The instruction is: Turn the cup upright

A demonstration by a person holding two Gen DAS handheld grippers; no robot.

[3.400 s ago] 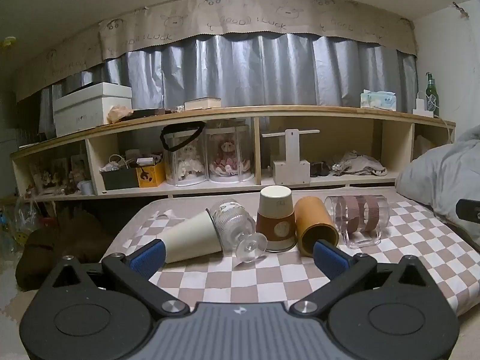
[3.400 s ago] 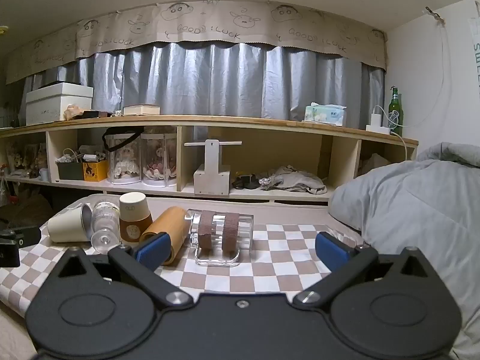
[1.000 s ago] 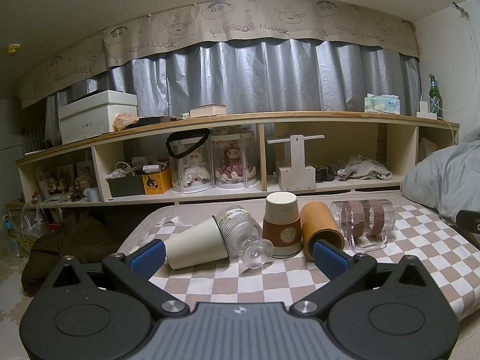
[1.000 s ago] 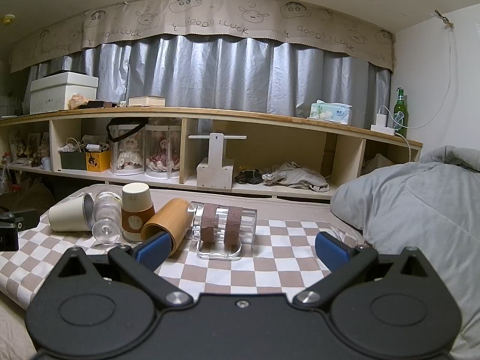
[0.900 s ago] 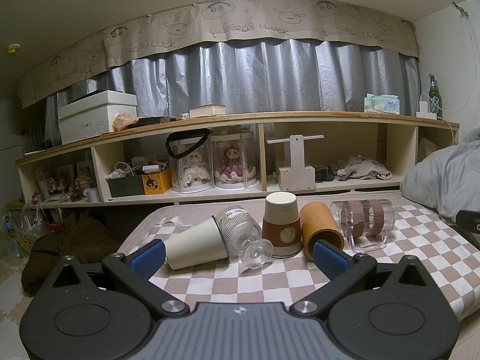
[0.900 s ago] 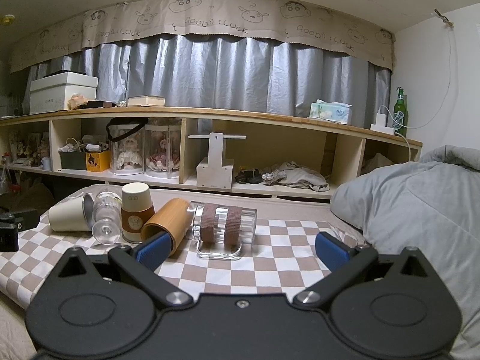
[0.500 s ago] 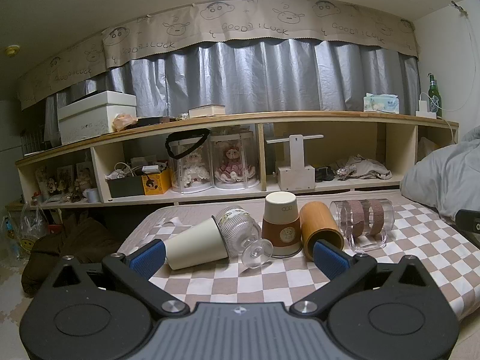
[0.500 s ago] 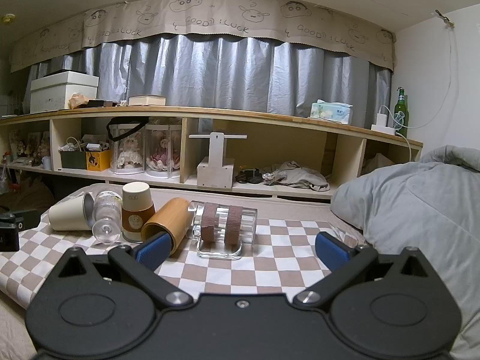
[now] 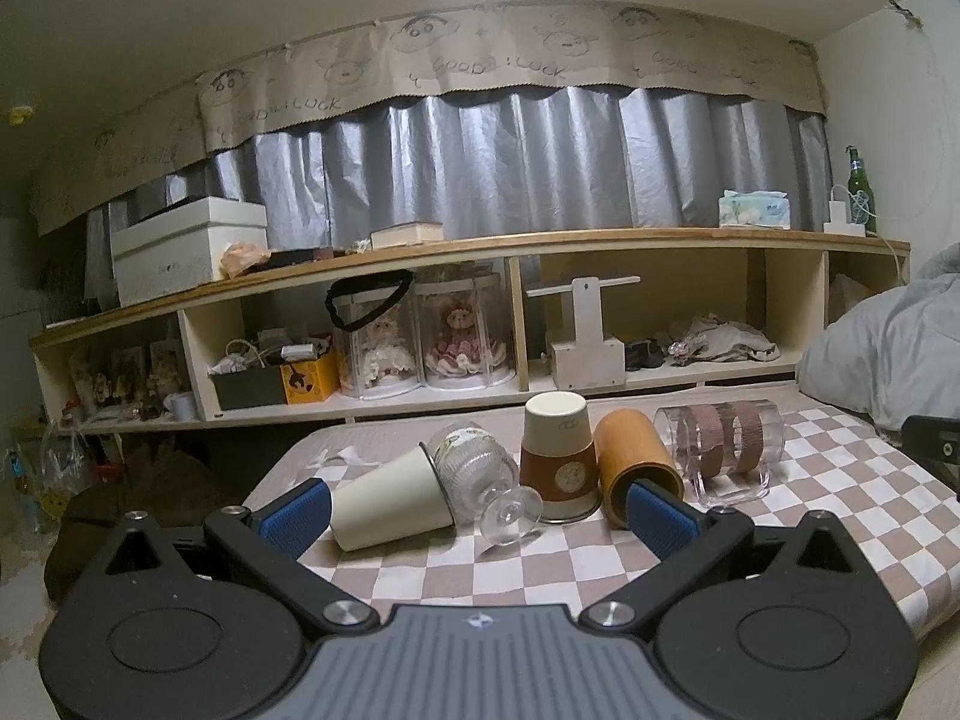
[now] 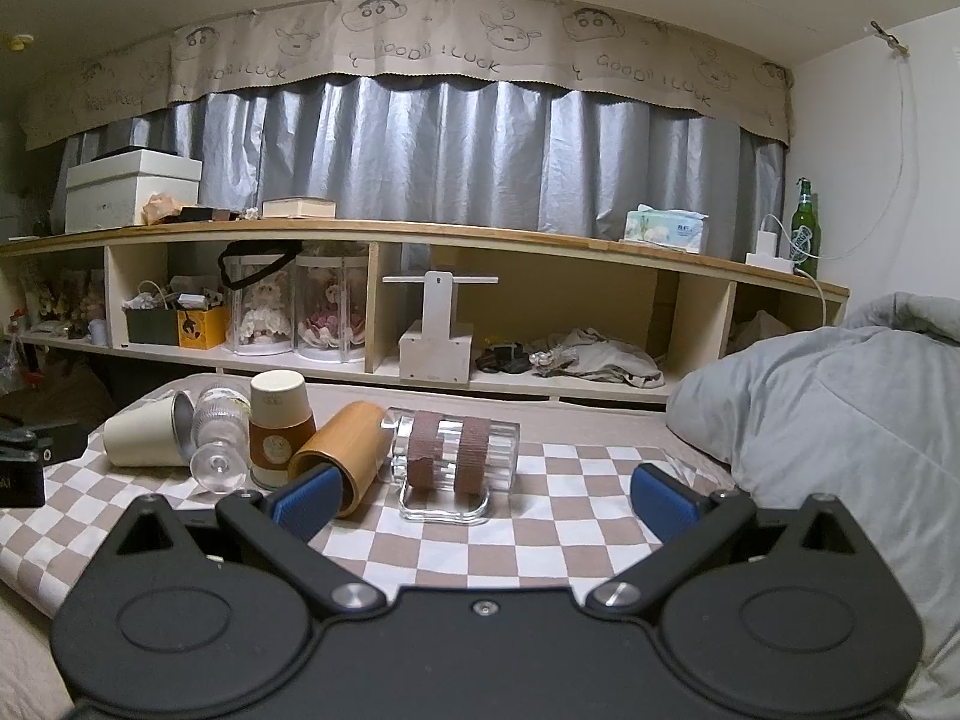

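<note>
Five cups sit in a row on a brown-and-white checkered cloth (image 10: 540, 546) in front of me. From my left: a cream paper cup (image 9: 390, 501) lying on its side; a ribbed glass goblet (image 9: 480, 474) tipped over, its foot toward me, touching the cream cup; a paper cup with a brown sleeve (image 9: 558, 456) standing upside down; an orange-brown cup (image 9: 639, 459) on its side, mouth toward me; and a clear glass mug with two brown bands (image 10: 456, 450) on its side, handle down.

My left gripper (image 9: 477, 519) is spread wide and holds nothing, hovering short of the cups; its blue fingertips (image 9: 294, 516) frame the cream cup through the orange-brown one. My right gripper (image 10: 483, 495) is also wide open and empty, with the banded mug between its fingers but apart from them.

Behind the cloth runs a wooden shelf (image 10: 420, 240) under grey curtains (image 10: 450, 156); a grey duvet (image 10: 840, 420) lies to my right.
</note>
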